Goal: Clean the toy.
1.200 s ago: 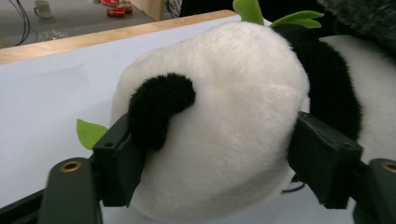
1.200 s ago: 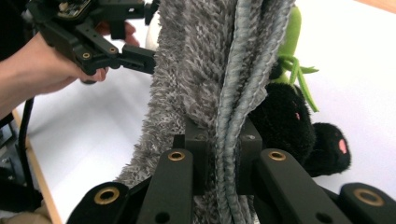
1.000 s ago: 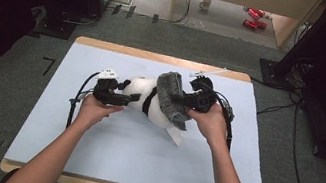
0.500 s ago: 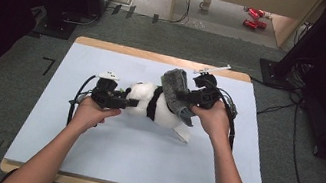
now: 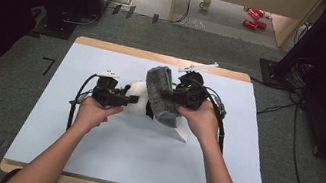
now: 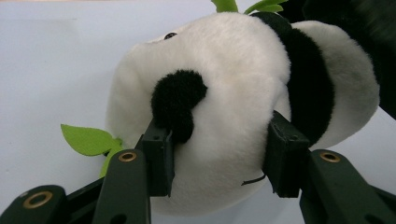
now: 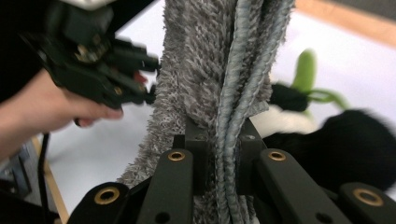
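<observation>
High view first: the table (image 5: 88, 159) with its pale blue top spreads widest before me, bare along its near half, a wooden edge showing at the far side. On the grey floor beyond it stand a mug (image 5: 206, 2) and 2 red things I cannot make out, well apart from my work, and dark stands and cables flank both sides.

Near the middle of the table lies the plush panda (image 5: 136, 94), white with black patches, and in my left gripper view its head (image 6: 205, 107) takes up most of the frame, 1 black ear just above my left pad and green felt leaves (image 6: 86, 139) poking out beside it on the table. My left gripper (image 5: 131, 99) has just been closing on that head, and both pads now press into the fur, so I am grasping the panda there.

A grey towel (image 5: 162, 96), folded and shaggy, stands on edge just right of the panda, touching it and hiding part of its body from above. My right gripper (image 7: 219, 154) is clenched tight on the towel's ribbed hem, the cloth rising straight up between my 2 jaws; past it I see my left hand (image 7: 42, 109) and the panda's blurred black limbs.
</observation>
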{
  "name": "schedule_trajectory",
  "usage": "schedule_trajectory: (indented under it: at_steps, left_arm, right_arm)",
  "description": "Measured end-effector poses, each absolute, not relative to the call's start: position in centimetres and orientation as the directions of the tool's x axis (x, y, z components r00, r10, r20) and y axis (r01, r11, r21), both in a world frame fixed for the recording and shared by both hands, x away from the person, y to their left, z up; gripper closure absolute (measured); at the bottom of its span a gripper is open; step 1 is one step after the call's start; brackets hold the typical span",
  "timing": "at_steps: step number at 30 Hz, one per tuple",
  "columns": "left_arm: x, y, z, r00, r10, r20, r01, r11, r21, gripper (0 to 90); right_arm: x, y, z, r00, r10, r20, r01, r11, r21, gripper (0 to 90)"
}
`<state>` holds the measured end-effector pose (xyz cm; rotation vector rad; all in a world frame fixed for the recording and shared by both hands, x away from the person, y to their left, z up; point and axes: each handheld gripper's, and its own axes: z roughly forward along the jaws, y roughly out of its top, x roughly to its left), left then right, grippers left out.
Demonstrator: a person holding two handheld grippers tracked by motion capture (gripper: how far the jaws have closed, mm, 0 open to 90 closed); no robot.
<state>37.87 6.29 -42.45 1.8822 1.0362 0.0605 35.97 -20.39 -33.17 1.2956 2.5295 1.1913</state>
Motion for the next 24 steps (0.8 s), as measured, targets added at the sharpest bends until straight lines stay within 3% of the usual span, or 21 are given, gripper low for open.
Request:
schedule_trajectory:
  at_steps: [4, 10, 15, 24]
  left_arm:
    - [37.9, 6.2, -42.5, 0.640, 0.680, -0.357, 0.626, -0.193, 0.755, 51.8]
    - [38.0, 6.2, -42.5, 0.636, 0.682, -0.361, 0.631, -0.189, 0.753, 51.8]
    - [38.2, 6.3, -42.6, 0.634, 0.677, -0.373, 0.635, -0.181, 0.751, 51.8]
    - [38.4, 6.3, -42.8, 0.623, 0.679, -0.389, 0.640, -0.155, 0.753, 51.8]
  right_arm:
    - [36.4, -19.8, -35.3, -0.635, 0.732, 0.249, 0.685, 0.384, 0.618, 81.3]
    - [36.4, -21.2, -35.1, -0.606, 0.769, 0.203, 0.683, 0.372, 0.629, 81.4]
    - [36.1, -23.8, -34.4, -0.558, 0.815, 0.159, 0.690, 0.349, 0.634, 81.4]
    - [36.2, -28.7, -35.4, -0.479, 0.860, 0.175, 0.745, 0.294, 0.599, 81.5]
